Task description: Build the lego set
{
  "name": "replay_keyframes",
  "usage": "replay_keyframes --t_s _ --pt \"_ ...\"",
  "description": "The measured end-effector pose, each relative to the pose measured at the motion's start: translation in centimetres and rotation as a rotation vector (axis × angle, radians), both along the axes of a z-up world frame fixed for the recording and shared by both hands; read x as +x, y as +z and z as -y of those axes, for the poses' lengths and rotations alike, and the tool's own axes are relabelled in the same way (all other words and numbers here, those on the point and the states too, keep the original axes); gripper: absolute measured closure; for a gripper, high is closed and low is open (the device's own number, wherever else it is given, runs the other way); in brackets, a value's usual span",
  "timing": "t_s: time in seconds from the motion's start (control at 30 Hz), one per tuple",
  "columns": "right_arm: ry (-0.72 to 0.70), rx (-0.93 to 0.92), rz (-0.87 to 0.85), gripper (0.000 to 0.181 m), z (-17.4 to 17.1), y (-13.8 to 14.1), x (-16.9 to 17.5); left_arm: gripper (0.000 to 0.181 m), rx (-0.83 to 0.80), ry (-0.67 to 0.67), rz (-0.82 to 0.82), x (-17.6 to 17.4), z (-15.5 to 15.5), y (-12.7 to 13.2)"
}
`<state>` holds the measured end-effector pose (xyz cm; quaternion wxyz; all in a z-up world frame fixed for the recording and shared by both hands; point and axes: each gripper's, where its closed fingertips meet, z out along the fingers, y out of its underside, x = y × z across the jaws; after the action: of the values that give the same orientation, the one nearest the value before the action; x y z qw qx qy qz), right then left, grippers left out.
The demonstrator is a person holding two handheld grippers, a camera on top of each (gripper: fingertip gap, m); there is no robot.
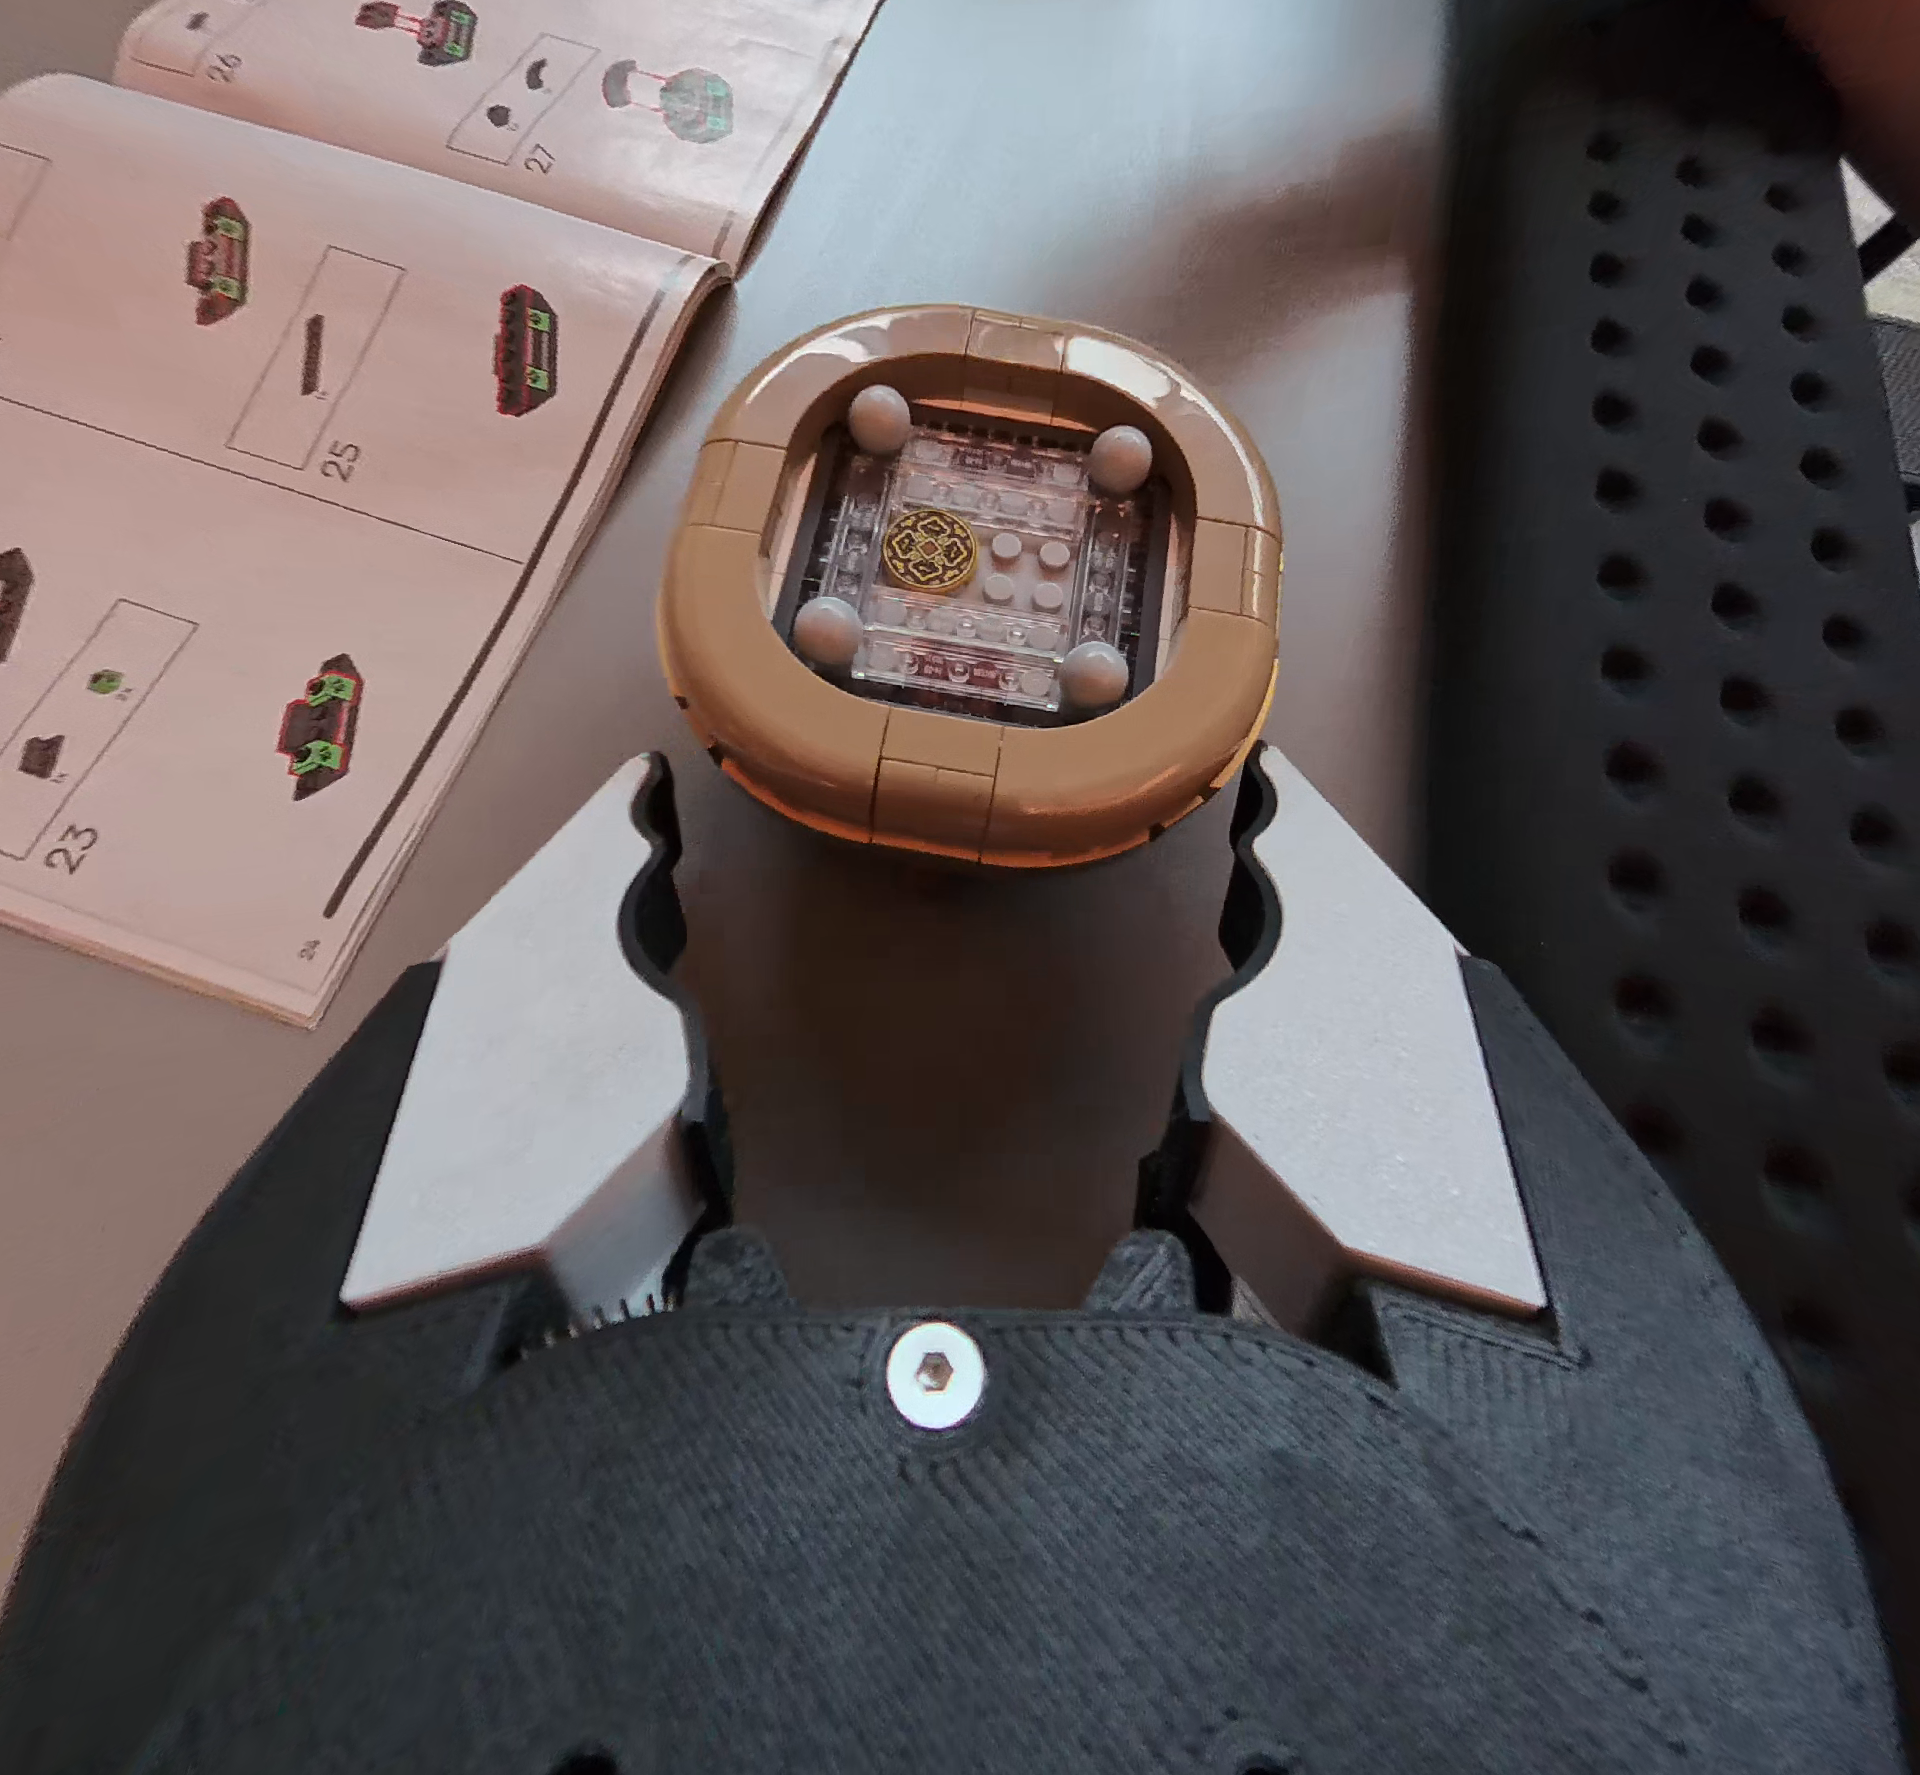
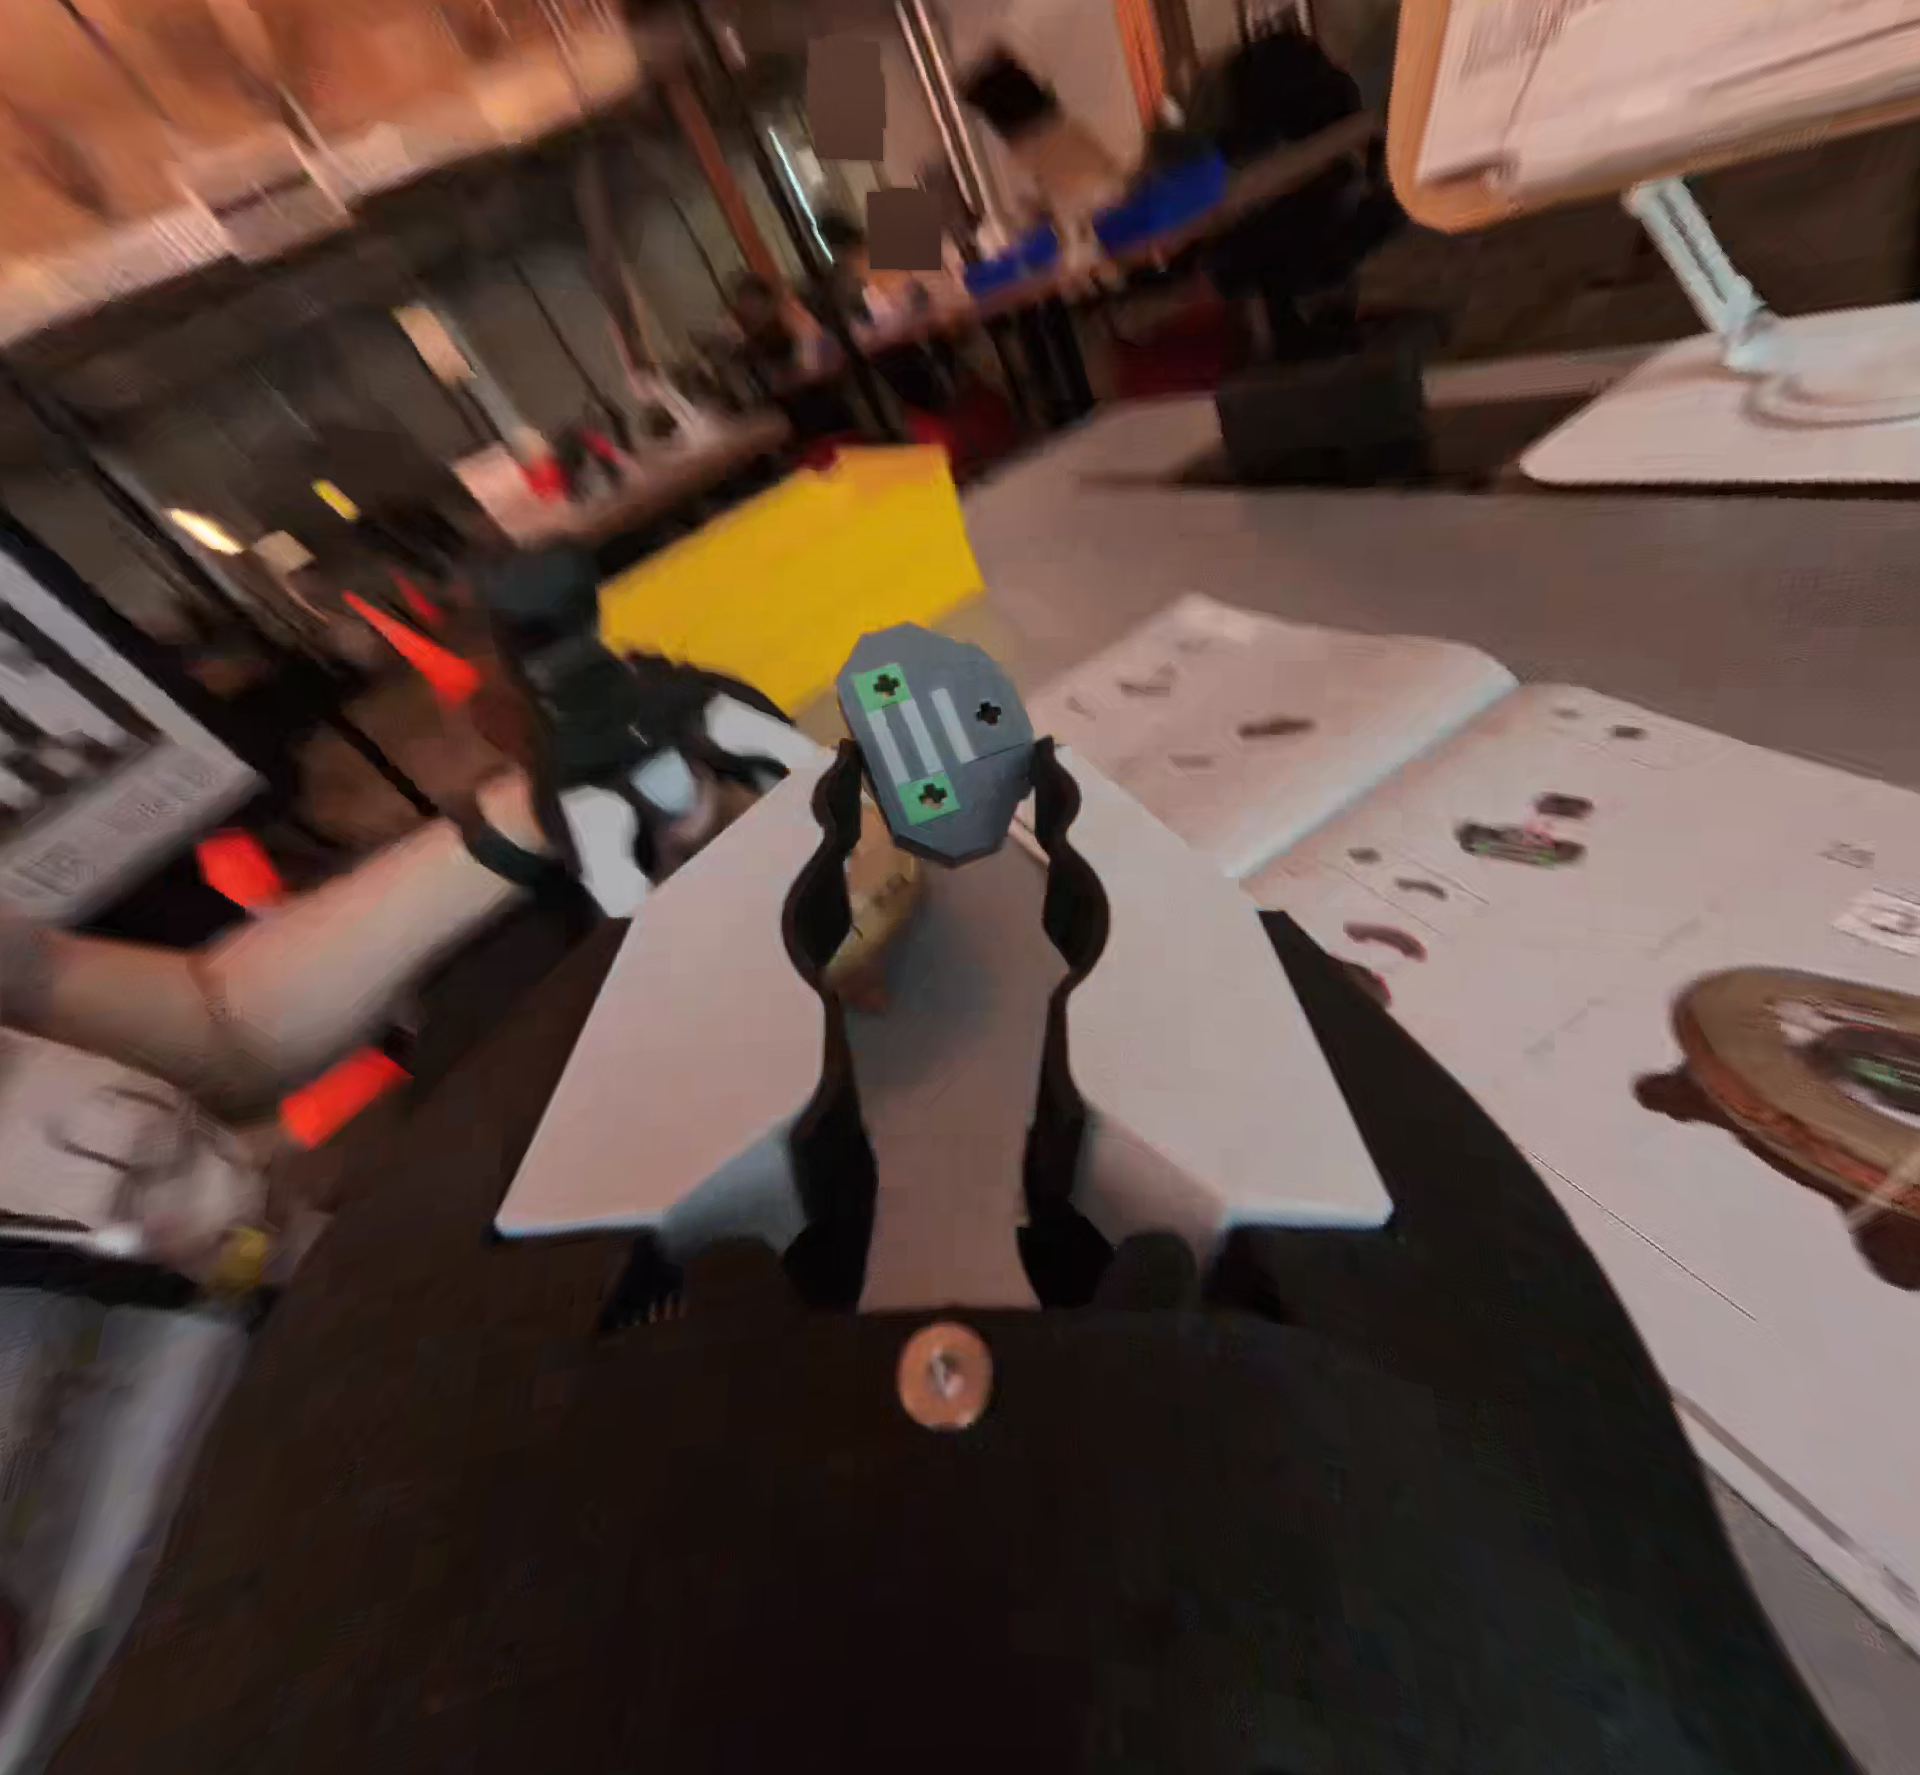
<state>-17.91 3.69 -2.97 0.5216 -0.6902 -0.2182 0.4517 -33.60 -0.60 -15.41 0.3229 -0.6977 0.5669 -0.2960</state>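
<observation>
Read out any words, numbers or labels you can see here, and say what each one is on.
I can't read out writing, only say where it stands.
Instruction booklet: printed step numbers beside the diagrams, legible.
Sign, right wrist view's upper right: printed lines, blurred.
Gold round tile: ornament only, no letters.
Grey lego piece: no writing.

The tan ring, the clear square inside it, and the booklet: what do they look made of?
Tan ring: glossy hard plastic, judging by its highlights and brick seams. Clear square: transparent plastic; darker parts show through it. Booklet: matte printed paper, its pages curving at the fold.
</observation>
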Motion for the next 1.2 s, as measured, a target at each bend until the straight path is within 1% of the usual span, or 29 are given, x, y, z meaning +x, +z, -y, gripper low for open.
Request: replay_keyframes --t_s 0.03,0.1,0.17,0.23,0.3,0.37,0.47,0.63,1.0,1.1,1.13,1.2 --pt "0.004 0.0 0.116 0.149 0.3 -1.4 -0.9 0.076 -0.003 0.003 0.008 -0.1 0.0 0.2" --pt "0.053 -0.03 0.291 0.149 1.0 -3.9 -2.7 0.076 -0.009 0.008 0.016 -0.4 0.1 0.3" --pt "0.051 -0.03 0.479 0.149 1.0 -6.5 -3.5 0.076 -0.005 0.017 0.014 -0.7 0.2 0.3" --pt "0.048 -0.011 0.652 0.149 1.1 -8.5 -3.8 0.076 0.005 0.024 0.025 -0.9 0.3 0.5" --pt "0.041 0.018 0.762 0.149 1.2 -9.7 -4.0 0.076 0.011 0.029 0.037 -0.9 0.4 0.7" --pt "0.056 0.021 0.819 0.149 1.5 -10.6 -4.2 0.077 0.015 0.031 0.037 -1.0 0.6 0.7" --pt "0.104 -0.02 0.847 0.149 2.3 -11.9 -4.5 0.077 0.021 0.027 0.027 -1.1 0.8 0.5" --pt "0.107 -0.025 0.887 0.148 2.5 -12.7 -4.4 0.077 0.023 0.025 0.032 -1.1 0.8 0.6" --pt "0.103 0.022 0.871 0.149 2.6 -12.6 -4.5 0.077 0.022 0.023 0.015 -1.1 0.9 0.3" --pt "0.108 0.021 0.847 0.148 2.8 -11.6 -4.9 0.077 0.02 0.026 0.015 -1.1 0.8 0.2" --pt "0.105 0.013 0.811 0.148 3.0 -10.5 -5.3 0.078 0.018 0.028 0.015 -1.1 0.8 0.2" --pt "0.112 0.059 0.732 0.149 3.4 -7.3 -6.8 0.078 0.011 0.03 0.014 -1.1 0.7 0.1"
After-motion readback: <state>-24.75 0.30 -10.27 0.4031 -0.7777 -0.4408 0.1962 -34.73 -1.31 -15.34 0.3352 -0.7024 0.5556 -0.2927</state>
